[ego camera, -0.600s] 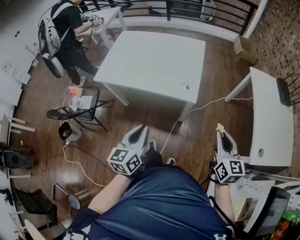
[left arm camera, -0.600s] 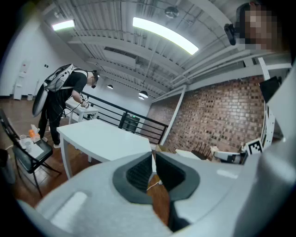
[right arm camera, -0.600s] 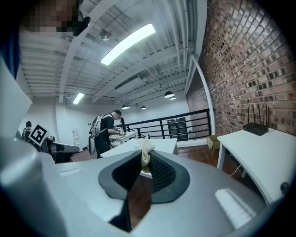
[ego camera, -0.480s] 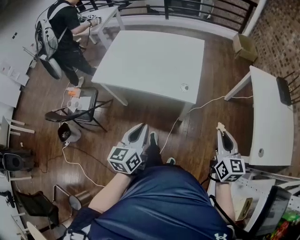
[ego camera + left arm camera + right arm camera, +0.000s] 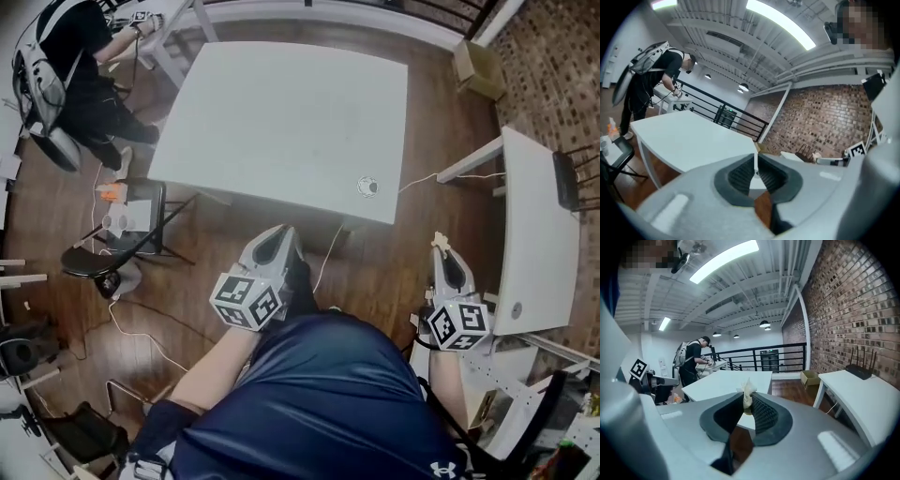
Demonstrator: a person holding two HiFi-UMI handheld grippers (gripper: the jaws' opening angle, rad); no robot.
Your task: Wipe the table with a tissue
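Observation:
The big white table (image 5: 281, 112) stands ahead of me over a wooden floor, and it shows too in the left gripper view (image 5: 689, 136) and the right gripper view (image 5: 724, 380). Near its front right corner lies a small round mark or object (image 5: 367, 187). My right gripper (image 5: 441, 255) hovers over the floor short of the table, shut on a small crumpled tissue (image 5: 437, 247) that sticks up from the closed tips (image 5: 747, 391). My left gripper (image 5: 276, 236) is also short of the table edge, shut, with nothing between its jaws (image 5: 755, 164).
A second white table (image 5: 534, 225) stands at the right with a black router (image 5: 567, 183) on it. A cardboard box (image 5: 473, 66) sits at the far right. A person (image 5: 70, 66) works at a small table far left. A folding chair (image 5: 117, 220) and floor cables (image 5: 323, 267) lie near.
The view has moved forward and the white table is now closer and larger. Both grippers keep the same pose; the right one still grips the tissue.

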